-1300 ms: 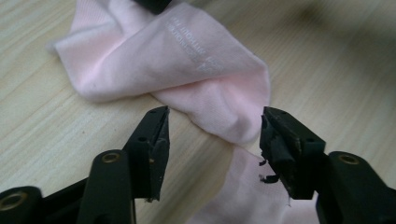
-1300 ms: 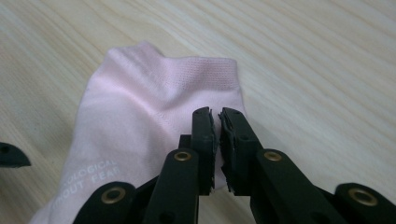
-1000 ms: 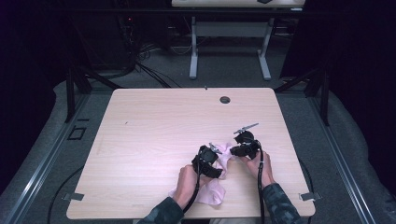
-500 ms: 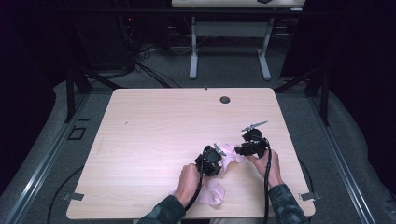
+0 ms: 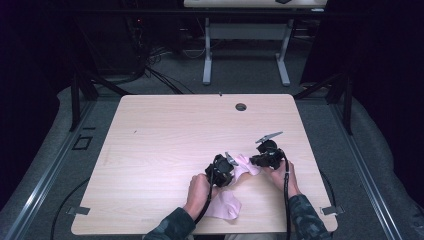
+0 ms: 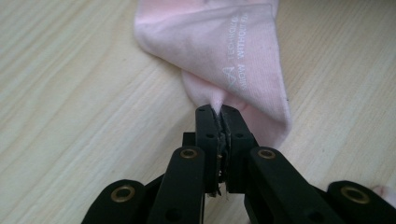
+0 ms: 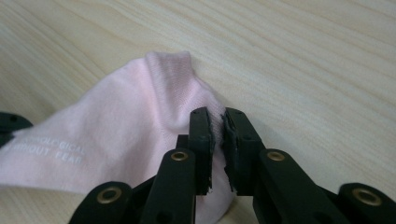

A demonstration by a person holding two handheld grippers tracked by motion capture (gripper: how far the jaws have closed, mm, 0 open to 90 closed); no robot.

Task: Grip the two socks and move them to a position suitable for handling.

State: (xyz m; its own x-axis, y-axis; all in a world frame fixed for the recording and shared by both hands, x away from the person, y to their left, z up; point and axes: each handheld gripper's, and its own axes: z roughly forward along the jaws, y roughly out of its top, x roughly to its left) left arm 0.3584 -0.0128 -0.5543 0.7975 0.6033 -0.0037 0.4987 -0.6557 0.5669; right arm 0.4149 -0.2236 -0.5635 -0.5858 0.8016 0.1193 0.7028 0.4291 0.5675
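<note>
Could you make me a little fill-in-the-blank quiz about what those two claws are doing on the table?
1. Both claws grip a ____ cloth bearing white lettering.
2. The left claw is ____ on a fold of it.
3. The right claw pinches the cloth's ____.
4. The cloth lies on a pale ____ table.

Missing words: pink; shut; edge; wooden

Cloth [image 5: 239, 172] lies on table [image 5: 165, 150], near front edge, right of centre. Left gripper [image 5: 226, 167] sits at cloth's left, right gripper [image 5: 254, 161] at its right, cloth's upper part stretched btw them. Cable hole [image 5: 241, 107] far behind, near back edge.
</note>
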